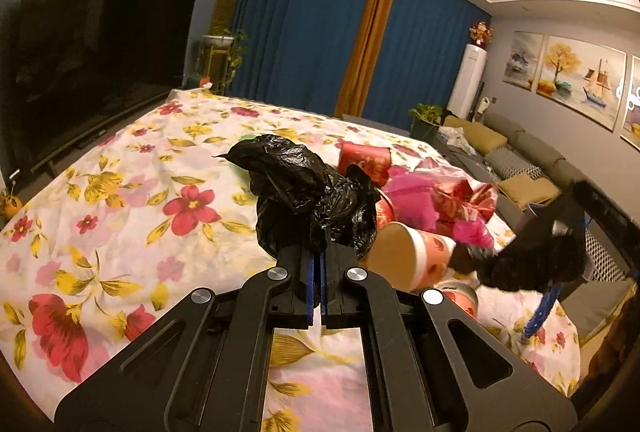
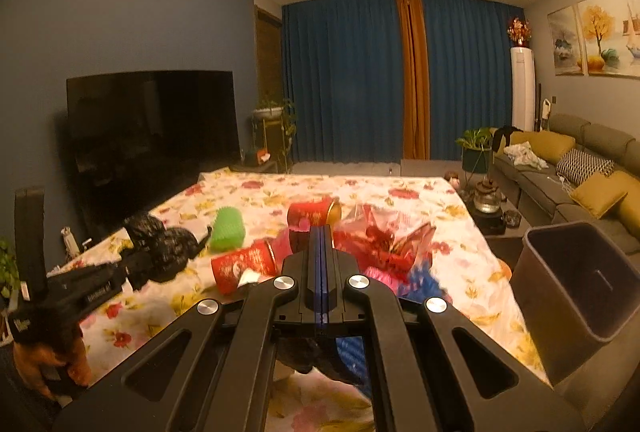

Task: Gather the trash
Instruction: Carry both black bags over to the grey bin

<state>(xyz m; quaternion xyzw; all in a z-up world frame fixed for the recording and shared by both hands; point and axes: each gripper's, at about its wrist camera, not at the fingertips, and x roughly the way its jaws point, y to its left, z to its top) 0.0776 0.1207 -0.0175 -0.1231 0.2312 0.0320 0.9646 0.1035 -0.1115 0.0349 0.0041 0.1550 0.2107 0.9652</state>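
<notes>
My left gripper (image 1: 318, 252) is shut on a crumpled black plastic bag (image 1: 308, 192) and holds it above the floral tablecloth (image 1: 120, 200). The bag also shows at the left of the right wrist view (image 2: 164, 248). My right gripper (image 2: 321, 232) is shut with nothing seen between its fingers, above a heap of trash: red paper cups (image 2: 244, 268), a red tin (image 2: 314, 218), a green foam sleeve (image 2: 228, 228), red and pink wrappers (image 2: 384, 244). In the left wrist view a paper cup (image 1: 416, 256) lies right of the bag. The right gripper (image 1: 532, 264) is blurred there.
A dark grey bin (image 2: 580, 296) stands open at the table's right edge. A large TV (image 2: 152, 136) lines the left side. A sofa with cushions (image 2: 580, 176) runs along the right wall. Plants (image 2: 476, 144) and blue curtains (image 2: 348, 80) stand at the back.
</notes>
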